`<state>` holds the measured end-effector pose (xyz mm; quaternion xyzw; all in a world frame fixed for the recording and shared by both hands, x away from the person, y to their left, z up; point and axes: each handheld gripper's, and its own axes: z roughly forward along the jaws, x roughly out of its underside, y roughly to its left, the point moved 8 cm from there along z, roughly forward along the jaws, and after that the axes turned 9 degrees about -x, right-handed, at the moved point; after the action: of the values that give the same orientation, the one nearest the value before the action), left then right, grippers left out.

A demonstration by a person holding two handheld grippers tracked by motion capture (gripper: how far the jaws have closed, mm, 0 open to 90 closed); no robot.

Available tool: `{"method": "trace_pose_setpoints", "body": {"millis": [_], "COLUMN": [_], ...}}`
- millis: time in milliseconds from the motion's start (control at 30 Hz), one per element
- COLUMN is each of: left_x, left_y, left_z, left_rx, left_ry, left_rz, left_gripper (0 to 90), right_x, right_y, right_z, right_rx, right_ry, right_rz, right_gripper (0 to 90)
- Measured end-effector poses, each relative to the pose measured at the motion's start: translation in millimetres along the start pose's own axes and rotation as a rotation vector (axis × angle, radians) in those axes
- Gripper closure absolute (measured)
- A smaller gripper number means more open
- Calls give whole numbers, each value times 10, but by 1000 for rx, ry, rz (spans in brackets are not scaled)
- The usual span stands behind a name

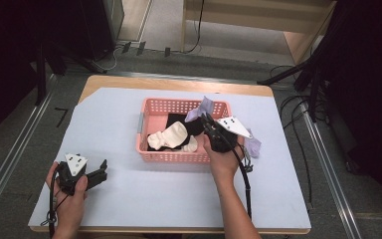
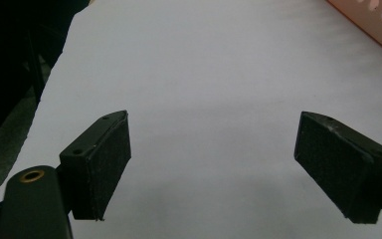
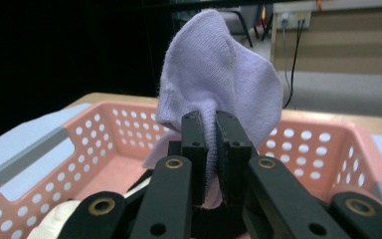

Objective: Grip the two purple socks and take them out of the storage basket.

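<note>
The right gripper [image 1: 205, 119] pinches a lilac sock [image 3: 219, 84] above the pink basket [image 1: 151, 105], near its far-right rim. Cream [image 1: 169, 135] and black cloths [image 1: 181, 121] lie inside. The left gripper [image 1: 101, 171], jaws wide, rests over bare table [image 1: 144, 194] near the left edge.

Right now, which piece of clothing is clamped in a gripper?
The lavender sock, pinched in the right gripper above the pink basket. The white and black pieces lie loose inside the basket.

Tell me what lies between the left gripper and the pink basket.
Nothing: in the high view, bare pale table cover separates the open left gripper from the pink basket. The left gripper view agrees.
</note>
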<state>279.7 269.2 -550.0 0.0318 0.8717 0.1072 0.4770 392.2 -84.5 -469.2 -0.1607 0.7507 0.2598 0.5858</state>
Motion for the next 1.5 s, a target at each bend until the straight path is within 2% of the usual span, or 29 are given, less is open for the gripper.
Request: {"method": "trace_pose_setpoints", "body": {"millis": [167, 267, 433, 567, 767, 867, 967, 1100, 1300, 1400, 1500], "left_x": [0, 0, 0, -2, 1, 1, -2, -3, -3, -4, -4], "left_y": [0, 0, 0, -2, 0, 0, -3, -1, -5, -9, -7], "left_z": [0, 1, 0, 2, -1, -1, 2, 3, 3, 3, 2], "left_rx": [0, 0, -1, -1, -2, -3, -4, -6, -6, -8, -6], "left_ry": [1, -1, 0, -3, 2, 1, -4, -6, -7, -7, -8], "left_rz": [0, -1, 0, -3, 3, 4, 1, 2, 1, 0, 1], "left_gripper": [155, 155, 155, 155, 155, 154, 154, 155, 155, 155, 155], "right_x": [-119, -222, -325, -380, -409, -404, -369, -266, -22, 103, 246], "right_y": [-1, -31, -127, -234, -440, -571, -700, -857, -1124, -1197, -1260], "right_z": [-74, -147, -256, -355, -524, -635, -718, -803, -904, -906, -882], "right_rx": [0, 15, 52, 77, 132, 164, 195, 233, 303, 310, 290], "right_ry": [-77, -141, -198, -233, -252, -265, -267, -243, -201, -172, -121], "right_rz": [-23, -48, -57, -50, -58, -33, -16, -4, 46, 73, 112], "right_gripper": [841, 841, 840, 839, 838, 838, 837, 837, 837, 837, 832]}}
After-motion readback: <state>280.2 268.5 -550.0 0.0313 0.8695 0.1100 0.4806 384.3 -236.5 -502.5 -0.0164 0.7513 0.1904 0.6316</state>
